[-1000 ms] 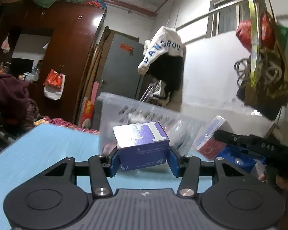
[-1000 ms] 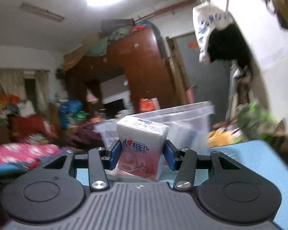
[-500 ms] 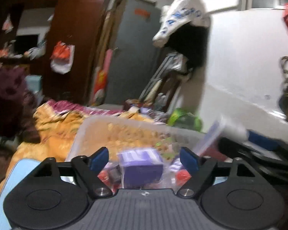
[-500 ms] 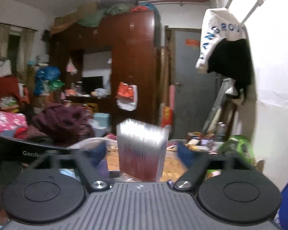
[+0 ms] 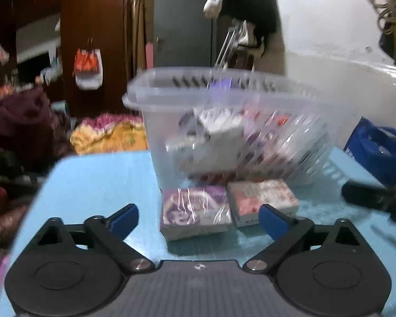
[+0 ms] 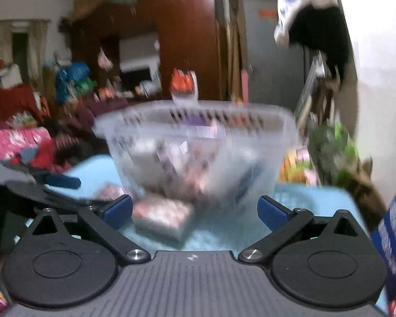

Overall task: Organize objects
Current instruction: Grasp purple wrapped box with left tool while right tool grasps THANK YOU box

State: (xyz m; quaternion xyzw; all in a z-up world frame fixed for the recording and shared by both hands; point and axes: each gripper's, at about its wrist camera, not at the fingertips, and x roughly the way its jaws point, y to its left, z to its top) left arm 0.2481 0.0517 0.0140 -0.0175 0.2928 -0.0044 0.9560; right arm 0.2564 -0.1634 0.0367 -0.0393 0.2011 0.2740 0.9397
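A clear slotted plastic basket (image 5: 250, 111) (image 6: 198, 142) stands on the light blue table (image 5: 100, 179) and holds several tissue packs. In front of it lie a purple tissue pack (image 5: 195, 211) and a pink-and-white pack (image 5: 261, 200) (image 6: 162, 216). My left gripper (image 5: 198, 220) hovers low before the purple pack, its jaws opening; the pads touch nothing. My right gripper (image 6: 195, 208) faces the basket, its jaws also opening, with nothing pressed between them. Each gripper shows at the edge of the other's view: the right (image 5: 369, 198), the left (image 6: 52, 182).
A blue bag (image 5: 375, 148) sits at the table's right by the white wall. A blue box (image 6: 393, 237) stands close on the right. Clothes and bedding pile up beyond the table's left edge. A dark wardrobe and a grey door stand behind.
Both grippers let go: the left released a purple box, the right a pink-and-white pack, over the basket. Both have since drawn back from the basket and tipped down toward the table.
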